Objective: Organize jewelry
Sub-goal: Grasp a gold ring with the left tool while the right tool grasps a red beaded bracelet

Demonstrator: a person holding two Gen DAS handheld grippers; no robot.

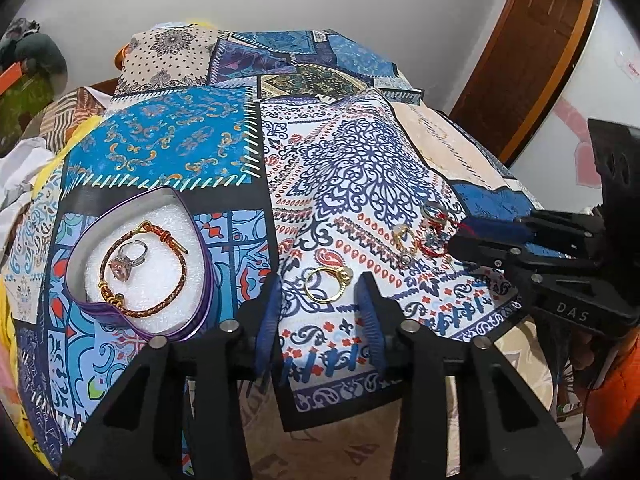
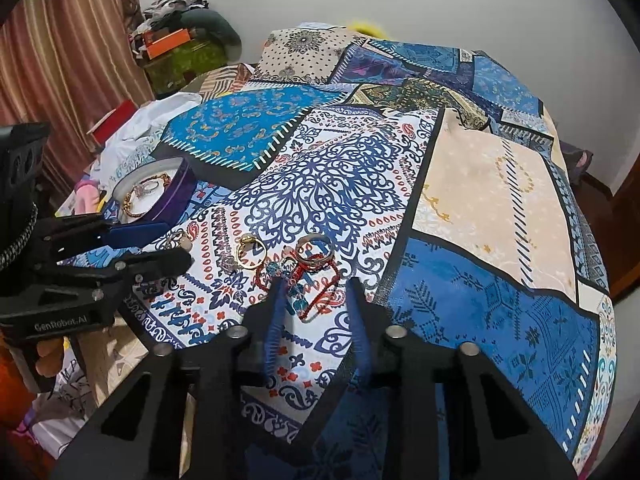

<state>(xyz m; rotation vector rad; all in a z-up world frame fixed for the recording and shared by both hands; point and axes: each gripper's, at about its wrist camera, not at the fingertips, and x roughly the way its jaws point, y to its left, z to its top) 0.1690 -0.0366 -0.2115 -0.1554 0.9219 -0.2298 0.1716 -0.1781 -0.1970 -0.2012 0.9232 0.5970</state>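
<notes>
A purple heart-shaped tin [image 1: 200, 280] with white foam holds a braided gold-red bracelet [image 1: 176, 288] and a silver ring with a pink stone [image 1: 126, 264]. My left gripper [image 1: 320, 284] is open, with a gold ring [image 1: 326, 282] lying on the cloth between its fingertips. My right gripper [image 2: 316, 286] is open over a red cord bracelet with blue beads [image 2: 312, 280]. A wide metal ring [image 2: 314, 250] and another gold ring [image 2: 250, 252] lie just beyond it. The tin also shows in the right wrist view [image 2: 176, 196].
A patchwork blue and white cloth [image 1: 360, 160] covers the table. Clothes and boxes [image 2: 180, 48] are piled at the far left by a curtain. A wooden door [image 1: 532, 60] stands at the right. The cloth's near edge [image 1: 344, 404] hangs just under my left gripper.
</notes>
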